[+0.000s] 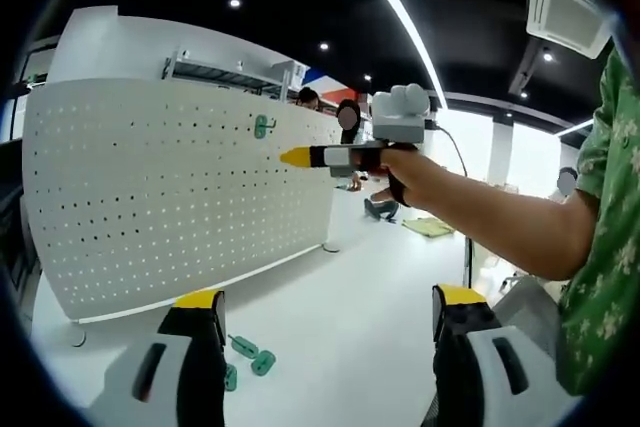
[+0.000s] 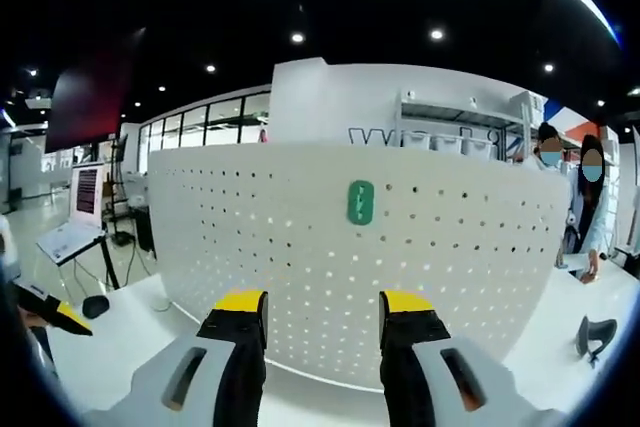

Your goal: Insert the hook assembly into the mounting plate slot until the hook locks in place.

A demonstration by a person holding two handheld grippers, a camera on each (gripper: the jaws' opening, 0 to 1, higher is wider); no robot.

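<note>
So the green hook point(image 2: 360, 202) looks like it's already sitting in the white pegboard point(image 2: 440, 277), up near the top edge, roughly in the middle of the panel. From the right gripper view you see it dead on as a flat green plate with little slots, flush against the board as far as I can tell. Whether it has actually clicked and locked, I can't say from here, too small. My guess is the insertion part is basically done and what's left is confirming the lock.

The right gripper point(image 2: 322, 309) has its fingers apart with nothing between them, pointed straight at the board below the hook and not touching it. The left gripper point(image 1: 325, 312) is the same deal: fingers wide apart, empty, hanging over the white counter point(image 1: 340, 297).

Where the views differ: the left gripper view catches the board at an angle, so the hook point(image 1: 263, 127) shows up side-on with its prong sticking out, which you can't see head-on. It also shows the right gripper point(image 1: 298, 157) coming in from the side in the person's hand point(image 1: 400, 165), yellow tips close to the board, a bit below and to the side of the hook. Plus there are spare green hooks point(image 1: 247, 355) lying on the counter near the board's foot, just beside the left finger.
</note>
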